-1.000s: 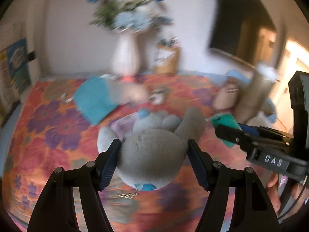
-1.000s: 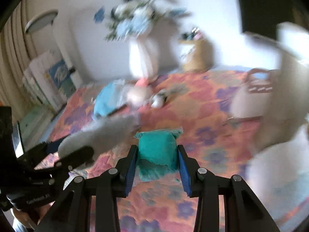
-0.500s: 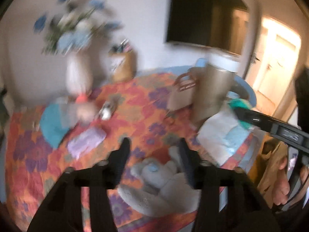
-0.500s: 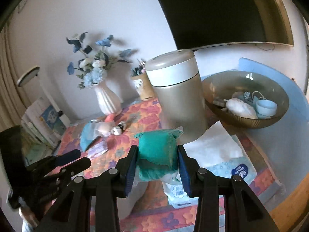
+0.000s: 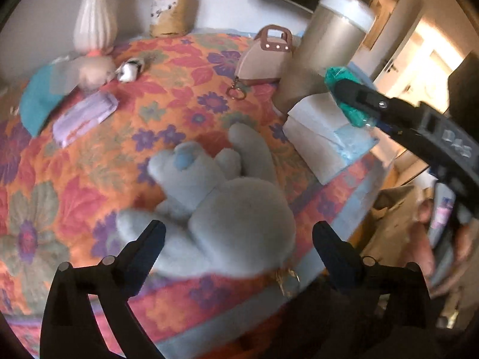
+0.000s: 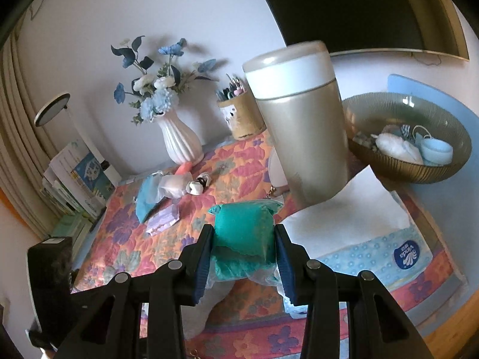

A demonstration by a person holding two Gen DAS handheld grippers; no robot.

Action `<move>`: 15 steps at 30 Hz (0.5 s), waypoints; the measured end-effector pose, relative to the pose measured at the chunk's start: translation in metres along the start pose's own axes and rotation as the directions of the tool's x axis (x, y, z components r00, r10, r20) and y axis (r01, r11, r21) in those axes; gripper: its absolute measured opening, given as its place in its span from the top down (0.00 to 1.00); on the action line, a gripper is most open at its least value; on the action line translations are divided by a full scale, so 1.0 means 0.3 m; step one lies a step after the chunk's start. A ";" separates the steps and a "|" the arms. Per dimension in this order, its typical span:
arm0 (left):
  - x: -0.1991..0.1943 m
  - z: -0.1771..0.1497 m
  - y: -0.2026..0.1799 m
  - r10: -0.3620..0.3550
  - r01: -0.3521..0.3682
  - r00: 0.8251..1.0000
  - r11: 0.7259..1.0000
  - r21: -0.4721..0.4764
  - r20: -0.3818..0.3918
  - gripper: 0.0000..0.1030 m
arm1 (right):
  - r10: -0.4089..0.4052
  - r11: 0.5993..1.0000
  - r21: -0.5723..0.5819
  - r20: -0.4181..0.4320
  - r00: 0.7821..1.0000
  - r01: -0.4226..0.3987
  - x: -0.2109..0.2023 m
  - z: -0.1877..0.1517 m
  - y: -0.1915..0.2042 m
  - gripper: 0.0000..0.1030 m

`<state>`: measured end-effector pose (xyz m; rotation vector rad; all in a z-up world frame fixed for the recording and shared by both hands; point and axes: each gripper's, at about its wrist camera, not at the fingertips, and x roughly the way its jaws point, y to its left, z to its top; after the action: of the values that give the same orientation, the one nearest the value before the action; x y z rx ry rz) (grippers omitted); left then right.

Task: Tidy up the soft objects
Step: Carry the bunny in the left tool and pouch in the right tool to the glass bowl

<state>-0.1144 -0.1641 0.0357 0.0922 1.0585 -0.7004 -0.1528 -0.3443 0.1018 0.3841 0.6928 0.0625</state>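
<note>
Left gripper (image 5: pixel 238 240): my jaws have just been opening and now stand wide. The grey plush toy (image 5: pixel 227 209) lies between them on the floral tablecloth (image 5: pixel 74 179), near the table's front edge, and the pads are clear of it on both sides. I count that one as set down.

Right gripper (image 6: pixel 243 255): my jaws are part-closed and clamped on a teal soft bundle in clear wrap (image 6: pixel 244 239), carried above the table in front of the gold canister (image 6: pixel 299 125), over the white tissue pack (image 6: pixel 359 224).

Judgement: roughly midway. The teal bundle isn't placed yet. Left on the cloth: the lilac packet (image 6: pixel 163 220), the blue cloth (image 6: pixel 146 196), and a pale soft item (image 6: pixel 173 185) by the vase (image 6: pixel 179 140). The bowl (image 6: pixel 389 110) at back right already holds a few soft things; it's possibly the destination, but I can't confirm that.
</note>
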 end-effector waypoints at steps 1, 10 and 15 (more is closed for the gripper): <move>0.014 0.010 -0.014 0.007 -0.007 1.000 1.000 0.008 -0.002 0.05 | -0.006 1.000 -0.001 -0.002 1.000 0.006 0.001 -0.003 -0.003 0.62; 0.089 0.027 -0.058 0.223 -0.224 0.975 0.966 0.126 0.023 0.27 | -0.021 0.999 0.043 0.002 1.000 0.021 -0.017 -0.003 -0.073 0.62; 0.011 0.018 -0.033 0.136 -0.144 0.986 0.985 0.090 0.092 0.44 | -0.007 0.999 0.033 0.002 1.000 0.007 -0.018 -0.006 -0.056 0.62</move>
<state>-0.1149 -0.1755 0.0381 0.2160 0.9269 -0.6218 -0.1592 -0.3602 0.0976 0.4132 0.6934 0.0443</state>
